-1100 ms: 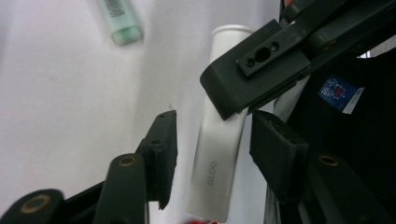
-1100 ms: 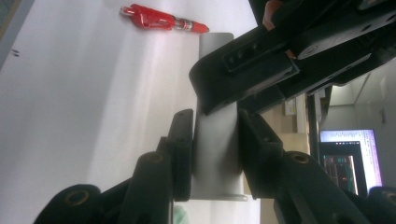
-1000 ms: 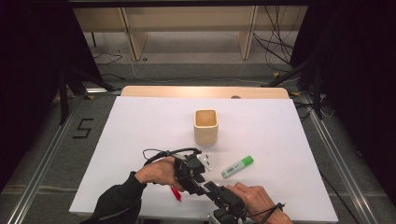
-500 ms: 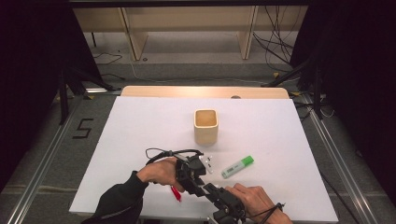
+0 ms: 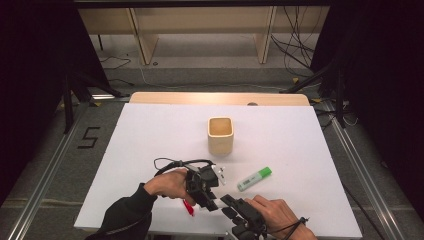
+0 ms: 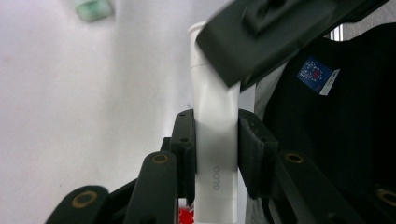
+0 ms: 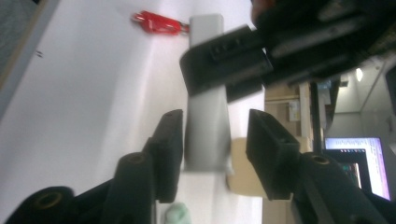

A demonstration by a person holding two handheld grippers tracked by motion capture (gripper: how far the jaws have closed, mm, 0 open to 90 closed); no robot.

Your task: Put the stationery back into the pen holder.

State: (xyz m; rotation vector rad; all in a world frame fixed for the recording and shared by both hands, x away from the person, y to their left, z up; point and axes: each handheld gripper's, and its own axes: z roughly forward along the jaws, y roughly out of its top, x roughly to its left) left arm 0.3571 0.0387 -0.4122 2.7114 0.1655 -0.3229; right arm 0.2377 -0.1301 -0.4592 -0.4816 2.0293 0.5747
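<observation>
A white glue tube [image 6: 215,154] marked GLOO stands between the pads of my left gripper [image 6: 215,135], which is shut on it; its jaws have just been closing. In the right gripper view the same tube [image 7: 208,135] lies between the jaws of my right gripper [image 7: 217,135]. Those jaws have just been opening, with a gap at the right pad. The left gripper's jaw [image 7: 224,60] crosses the tube farther up. A red piece [image 7: 156,22] sits at the tube's far end. In the high view the left gripper [image 5: 207,197] and the right gripper [image 5: 224,201] meet near the table's front edge.
A square wooden cup [image 5: 220,134] stands at the middle of the white table [image 5: 150,135]. A green and white highlighter [image 5: 254,178] lies to the right of the grippers. The red piece [image 5: 189,208] shows under the left hand, close to the front edge.
Both hands have kept their place at the front edge. No move of the jaws can be made out in the high view.
</observation>
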